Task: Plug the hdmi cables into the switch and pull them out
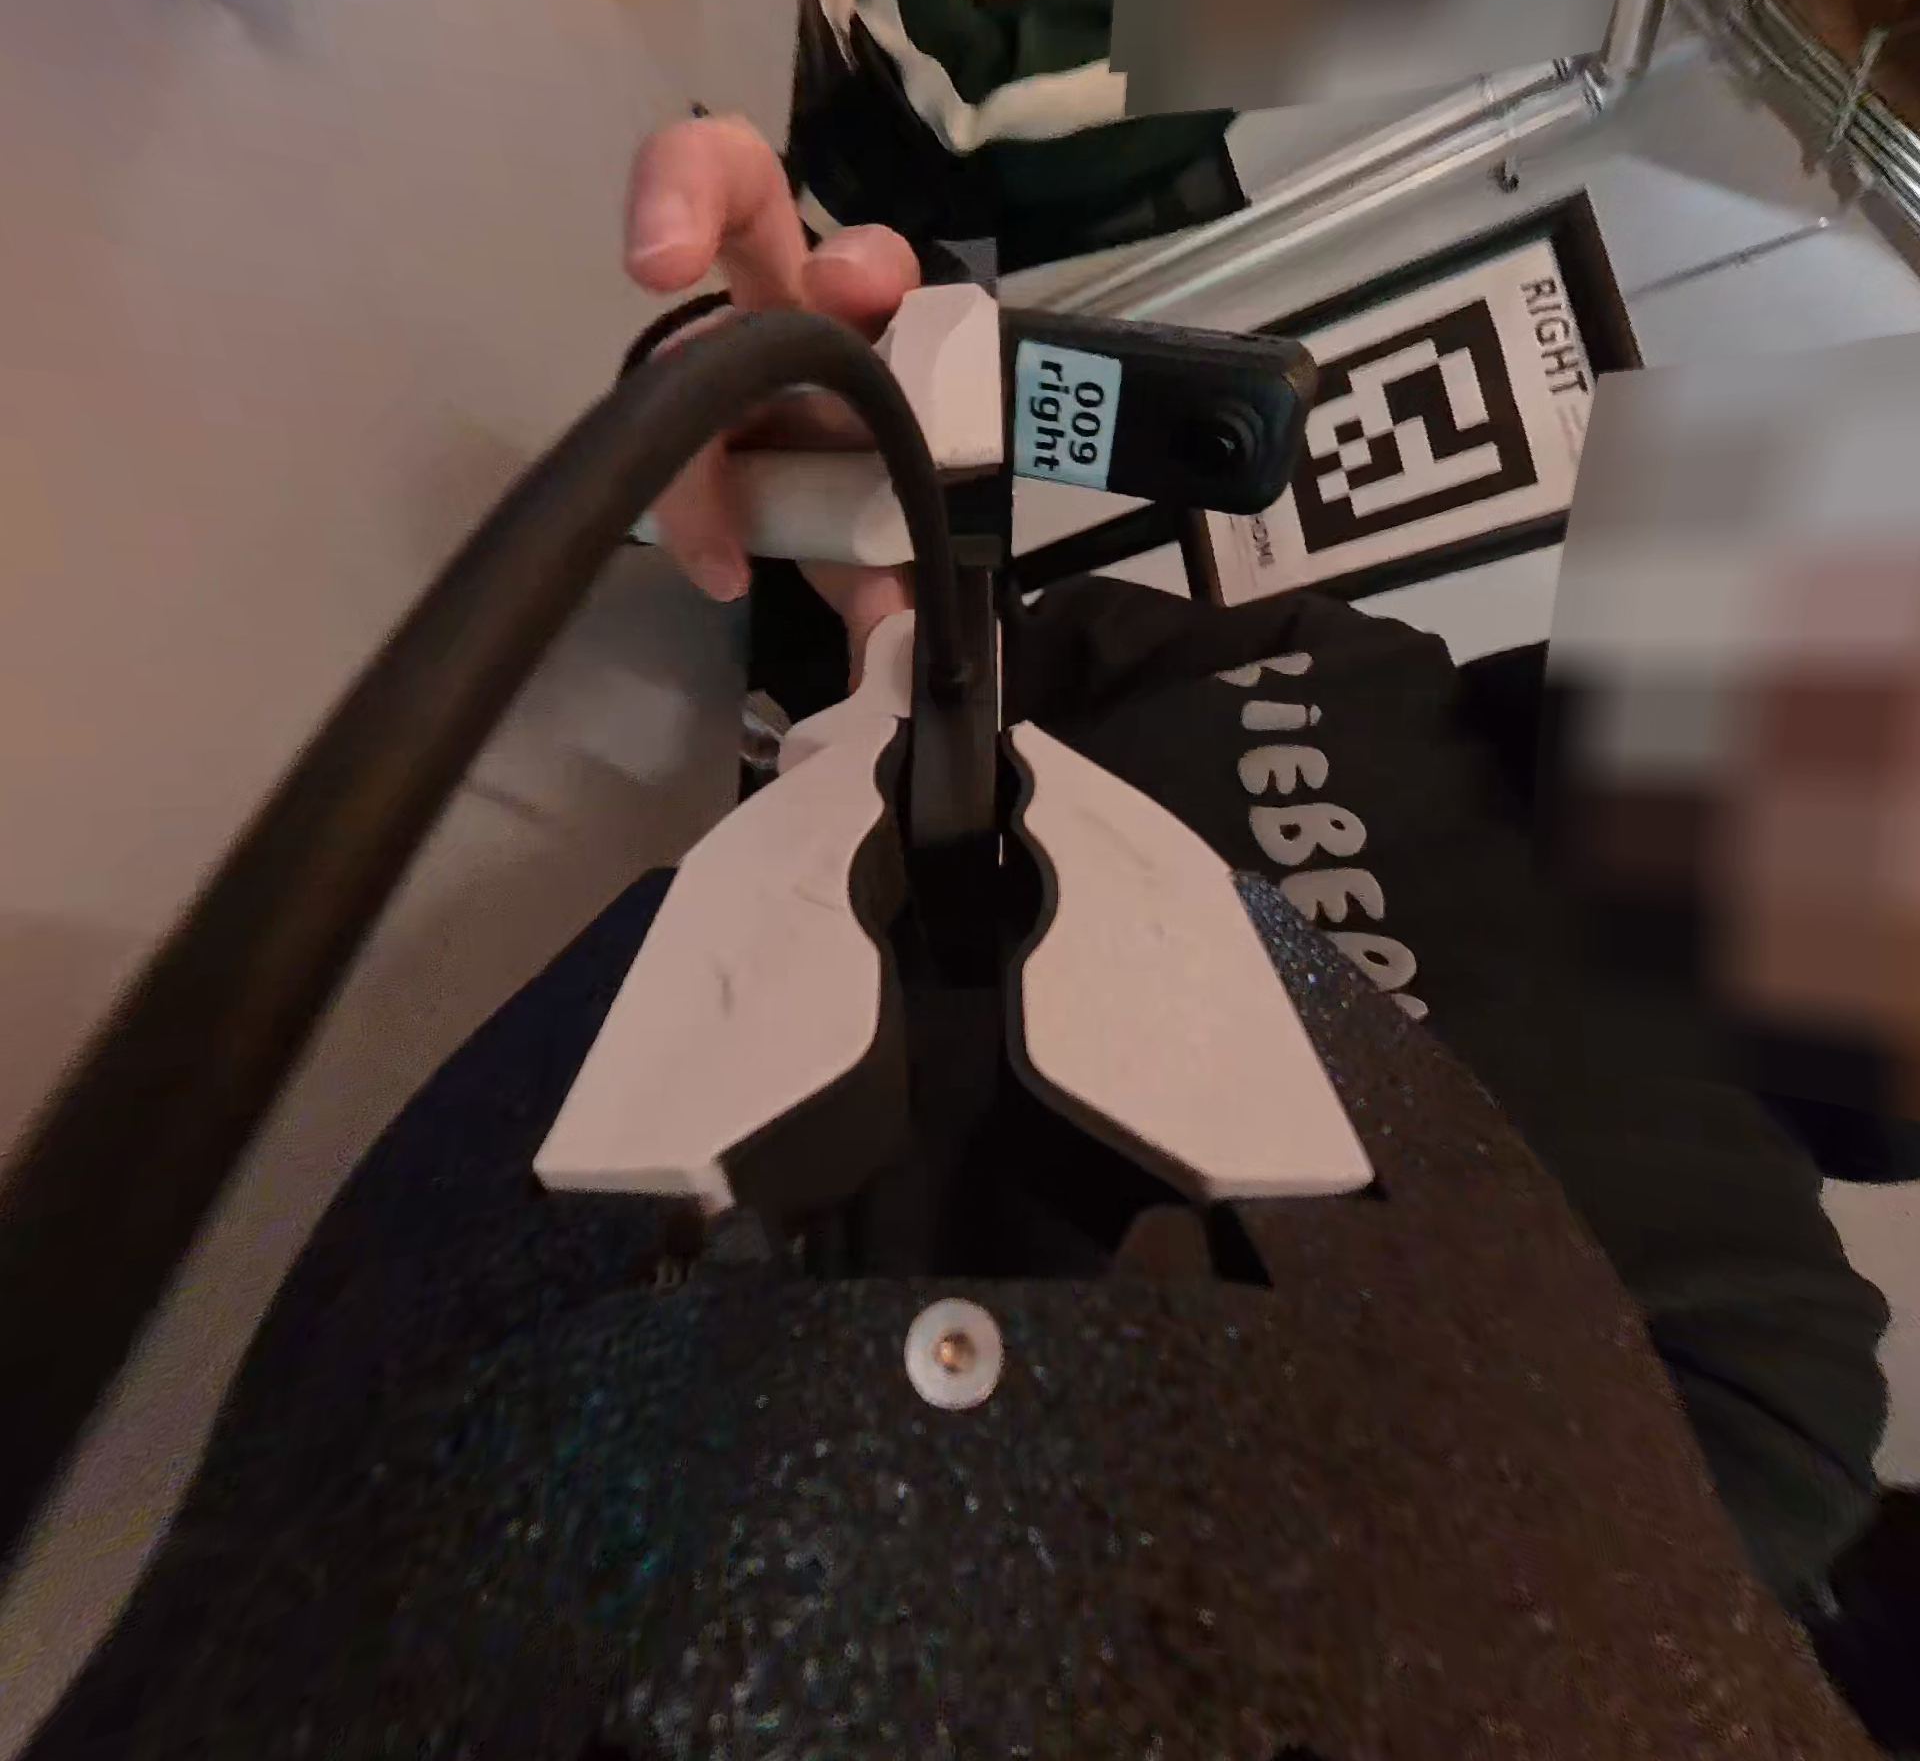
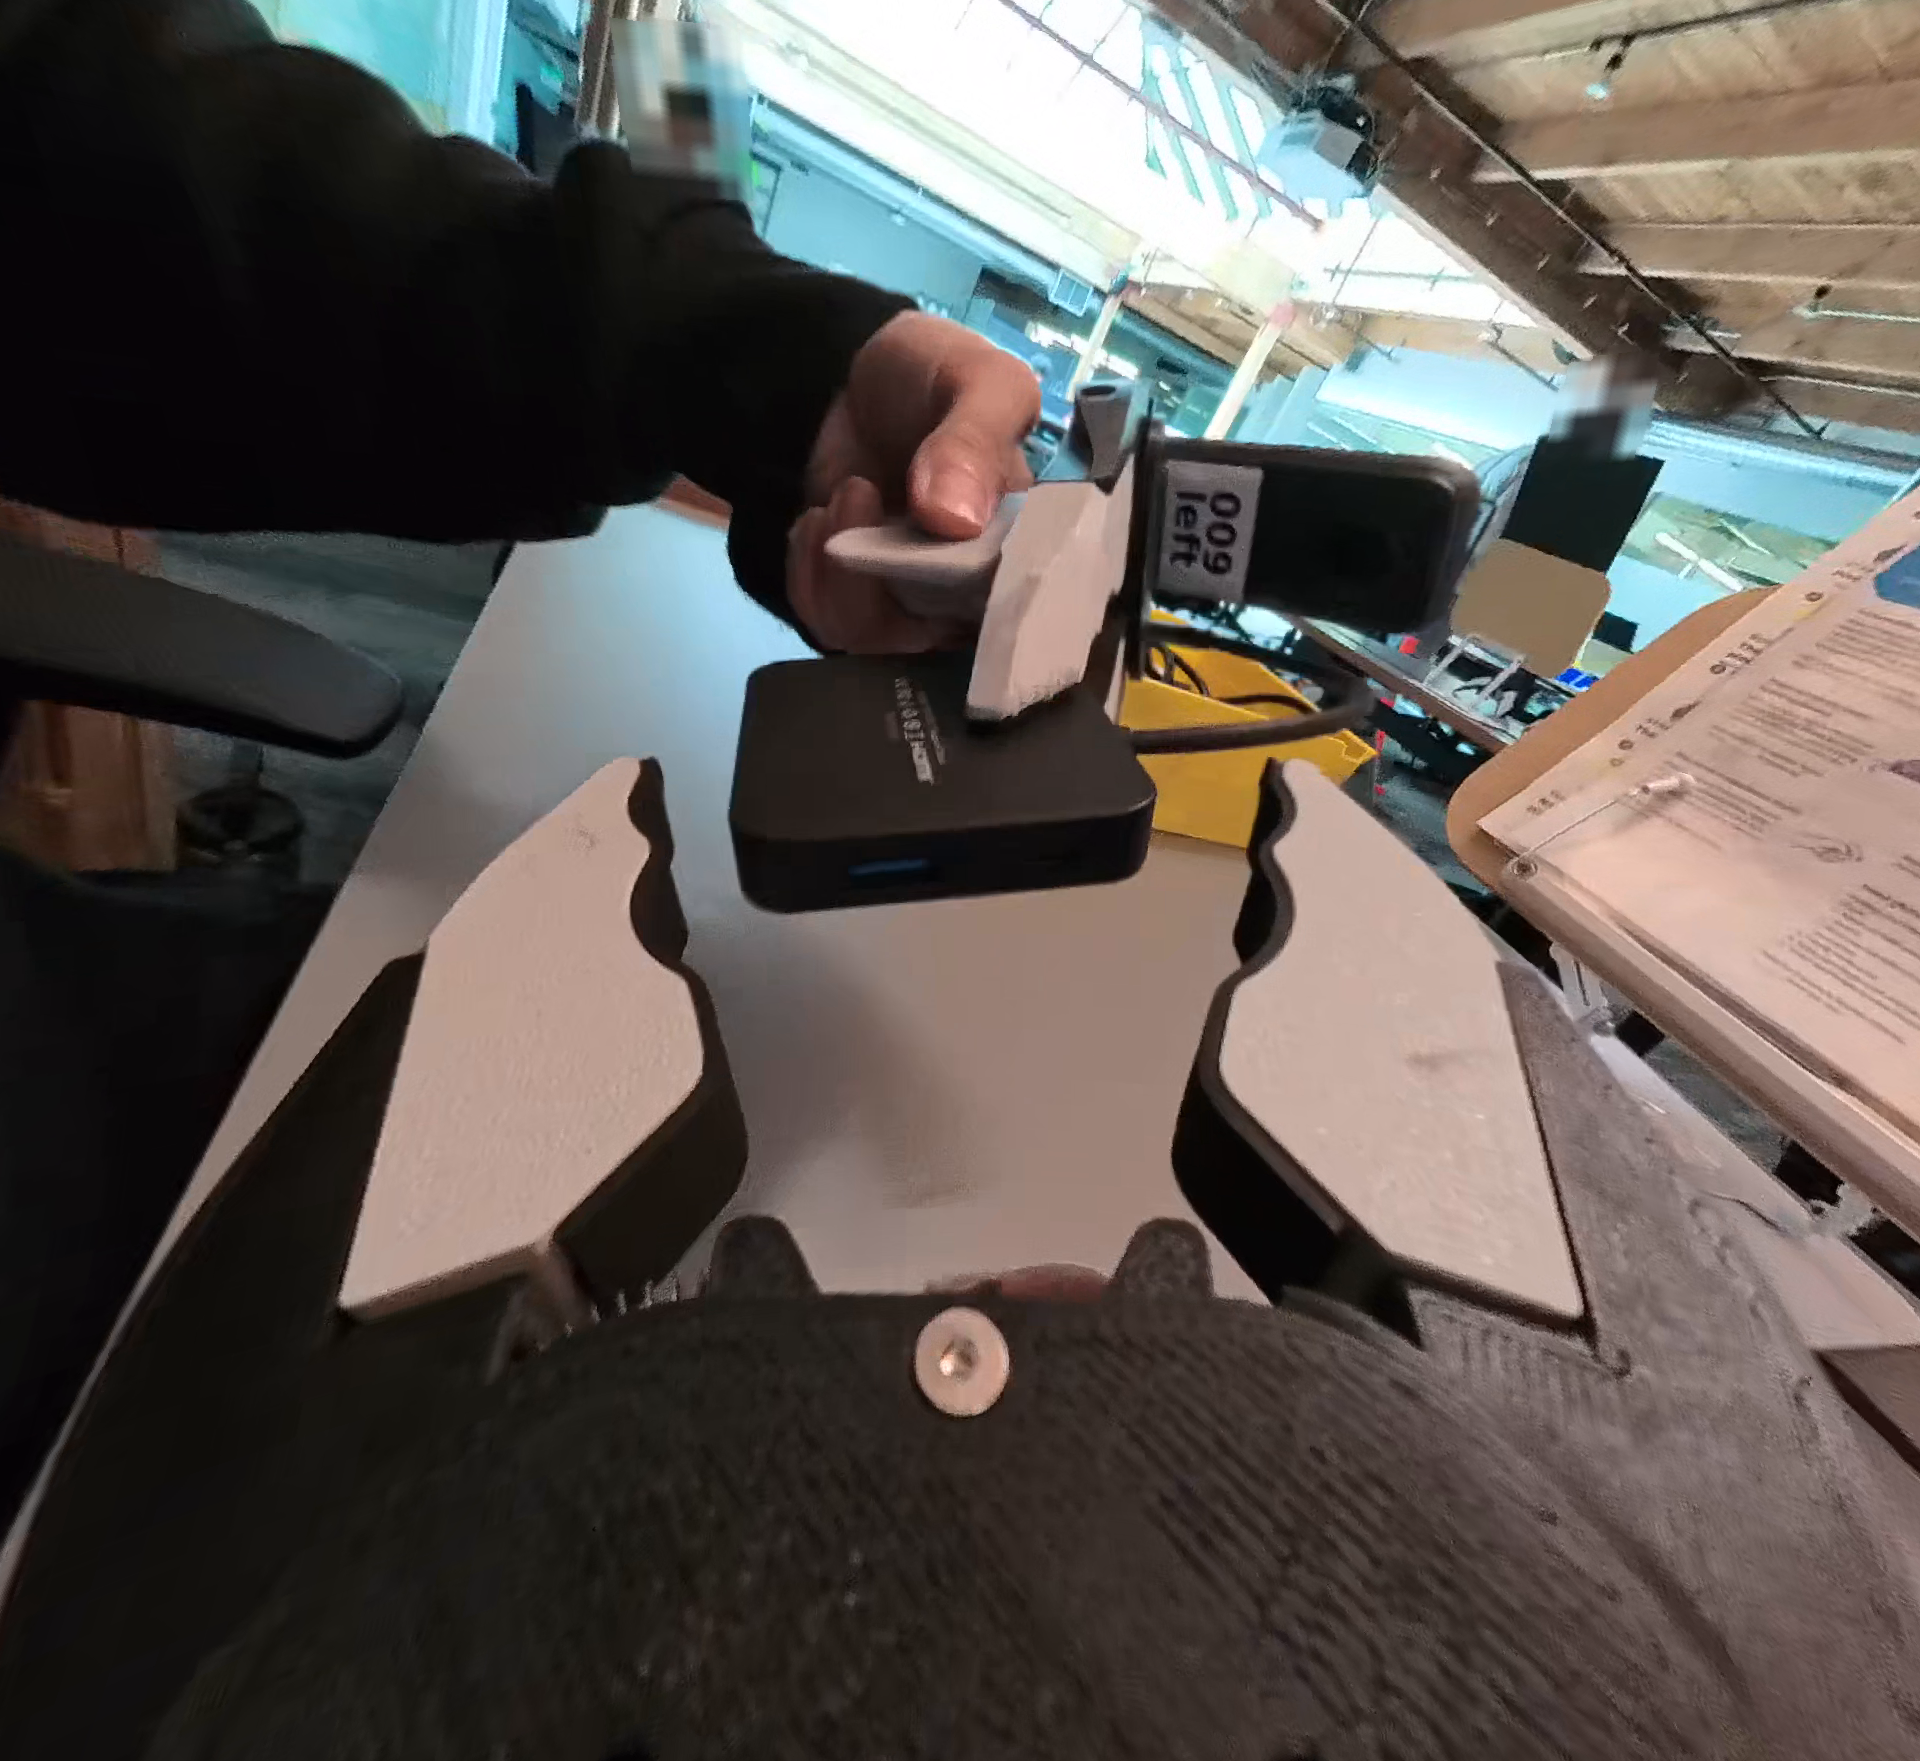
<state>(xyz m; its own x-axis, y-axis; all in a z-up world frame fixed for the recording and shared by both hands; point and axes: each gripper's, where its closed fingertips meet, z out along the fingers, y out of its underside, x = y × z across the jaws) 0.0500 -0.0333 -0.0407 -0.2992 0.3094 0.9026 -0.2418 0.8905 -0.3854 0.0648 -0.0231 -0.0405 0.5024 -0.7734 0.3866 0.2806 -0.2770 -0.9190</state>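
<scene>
My left gripper (image 1: 951, 755) is shut on the black switch (image 1: 951, 838), seen edge-on between its white fingers. A thick black HDMI cable (image 1: 436, 672) leaves the switch's far end and arcs down to the left. In the right wrist view the switch (image 2: 935, 797) hangs a little above the white table (image 2: 623, 672), pinched by the left gripper's white finger (image 2: 1029, 631), with the cable (image 2: 1247, 735) trailing right. My right gripper (image 2: 956, 776) is open wide and empty, its fingertips on either side of the switch's near edge, not touching it.
A yellow bin (image 2: 1216, 776) sits behind the switch. A clipboard with papers (image 2: 1714, 828) leans at the right. A chair armrest (image 2: 208, 672) is at the left. A person in a black hoodie (image 1: 1299, 828) and a framed marker board (image 1: 1434, 423) show beyond the left gripper.
</scene>
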